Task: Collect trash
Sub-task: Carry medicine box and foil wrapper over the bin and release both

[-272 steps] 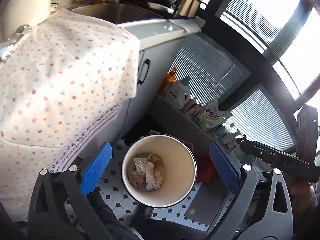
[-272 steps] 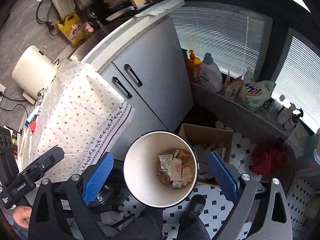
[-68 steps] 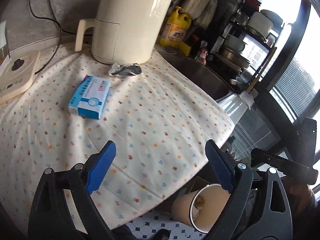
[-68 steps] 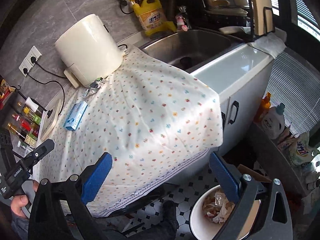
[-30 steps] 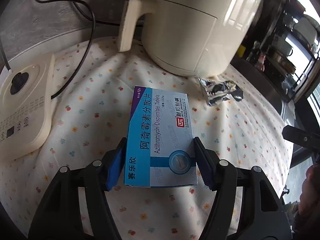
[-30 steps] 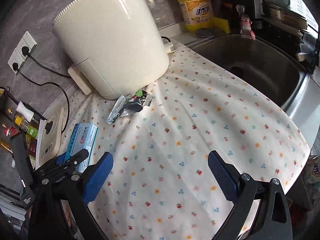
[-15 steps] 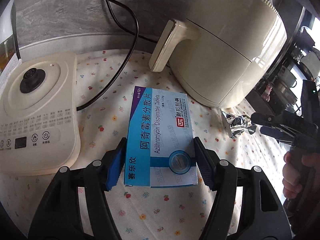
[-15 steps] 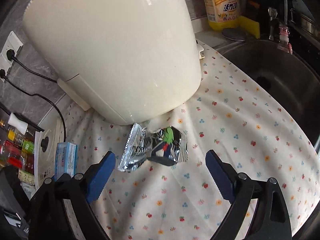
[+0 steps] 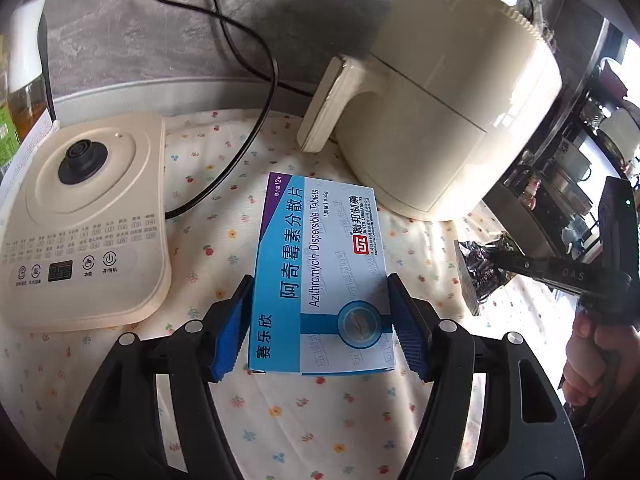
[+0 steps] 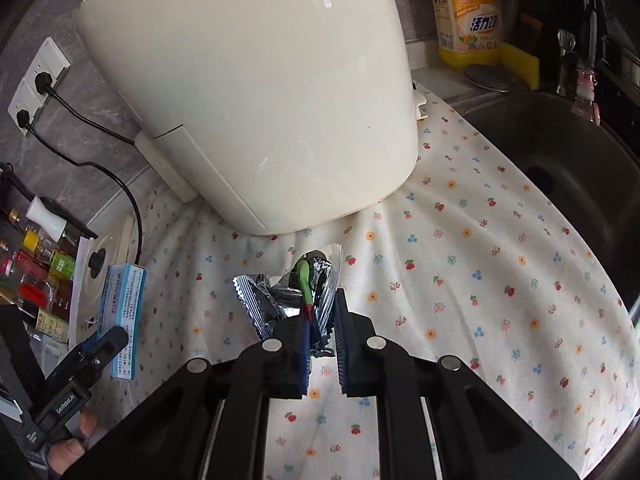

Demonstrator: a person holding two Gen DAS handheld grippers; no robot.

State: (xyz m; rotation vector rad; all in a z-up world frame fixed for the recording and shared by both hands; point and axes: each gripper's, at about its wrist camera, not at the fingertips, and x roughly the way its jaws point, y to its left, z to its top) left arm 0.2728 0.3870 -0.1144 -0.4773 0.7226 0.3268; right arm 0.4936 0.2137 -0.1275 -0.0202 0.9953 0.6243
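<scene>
Both hands are now off the bin: left gripper is clamping the medicine box, right gripper is closing on the foil wrapper; binning remains.

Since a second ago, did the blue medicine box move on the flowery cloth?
Yes. In the left wrist view the medicine box, held by the left gripper, now sits closer to the cream control base, beside it rather than in front of the air fryer.

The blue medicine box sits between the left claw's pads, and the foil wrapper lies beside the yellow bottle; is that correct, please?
Not quite. The blue medicine box is indeed between the left claw's pads, but the foil wrapper lies at the foot of the cream appliance, not beside the yellow bottle, with the closing right claw around it. The right wrist view shows this.
</scene>
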